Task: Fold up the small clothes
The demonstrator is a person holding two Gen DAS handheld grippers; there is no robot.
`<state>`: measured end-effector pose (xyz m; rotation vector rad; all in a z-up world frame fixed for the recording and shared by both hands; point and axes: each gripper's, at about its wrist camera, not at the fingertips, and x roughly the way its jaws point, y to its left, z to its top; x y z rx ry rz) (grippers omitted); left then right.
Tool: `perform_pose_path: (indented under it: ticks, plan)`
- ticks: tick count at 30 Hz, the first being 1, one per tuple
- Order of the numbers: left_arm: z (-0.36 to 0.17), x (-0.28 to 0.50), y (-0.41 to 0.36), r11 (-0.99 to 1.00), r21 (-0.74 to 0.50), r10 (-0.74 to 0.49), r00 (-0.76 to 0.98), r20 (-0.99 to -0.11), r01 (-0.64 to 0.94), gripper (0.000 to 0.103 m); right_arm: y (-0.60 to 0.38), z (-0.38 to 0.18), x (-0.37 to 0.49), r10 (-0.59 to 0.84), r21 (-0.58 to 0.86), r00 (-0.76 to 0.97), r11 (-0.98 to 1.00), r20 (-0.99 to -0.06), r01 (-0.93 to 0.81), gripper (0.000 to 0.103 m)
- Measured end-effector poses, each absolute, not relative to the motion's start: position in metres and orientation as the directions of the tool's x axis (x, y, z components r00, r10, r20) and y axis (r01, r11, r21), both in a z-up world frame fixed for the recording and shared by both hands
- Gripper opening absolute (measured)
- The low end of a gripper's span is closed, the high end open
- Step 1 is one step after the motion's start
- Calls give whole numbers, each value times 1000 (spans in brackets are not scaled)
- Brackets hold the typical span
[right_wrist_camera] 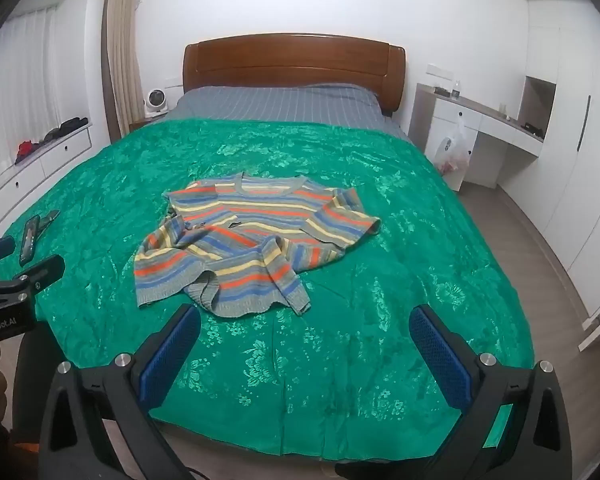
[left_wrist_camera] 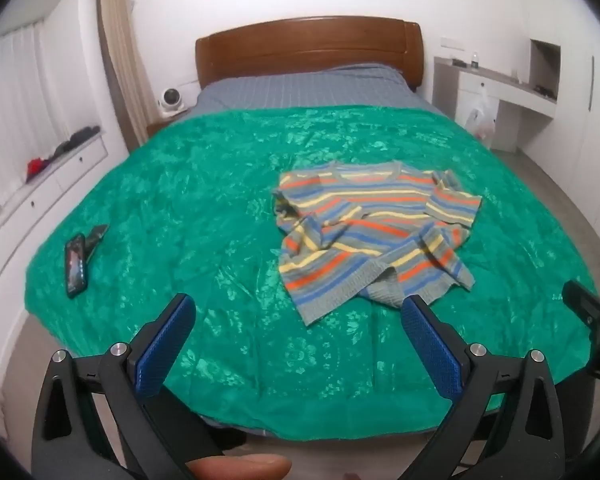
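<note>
A small striped sweater in grey, blue, orange and yellow lies crumpled on the green bedspread, neck toward the headboard, its hem and sleeves bunched and partly turned over. It also shows in the right wrist view. My left gripper is open and empty, held above the bed's foot, its right finger just short of the sweater's hem. My right gripper is open and empty, held just short of the hem. Each gripper shows at the edge of the other's view.
A phone and a dark object beside it lie on the bedspread's left side. White drawers with clothes on top run along the left wall. A desk with a hanging plastic bag stands right of the bed. Wooden headboard at the back.
</note>
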<state>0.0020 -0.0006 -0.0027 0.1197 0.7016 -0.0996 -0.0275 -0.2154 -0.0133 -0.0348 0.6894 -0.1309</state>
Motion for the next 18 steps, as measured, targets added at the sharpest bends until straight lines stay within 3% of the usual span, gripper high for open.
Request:
perform_pose_path:
  ticks: [6,7,13,18]
  plan:
    - [-11,4,1,986,-33,-143,715,-684,166,103,-218,-19,-30,-121,-59,758,992,-640,109,103]
    - [-8,7,10,990,40,-73,726,-683,137,103,-216,-19,-30,-121,-57,760,992,-639,110,103]
    - [-17,6,11,988,31,-86,698,-711,153,103,-210,-20,-34,-61,-45,795,998,-604,43,103]
    - [-25,12,12,989,15,-89,665,-741,150,103,-207,-30,-28,7,5,746,1000,-665,-5,103]
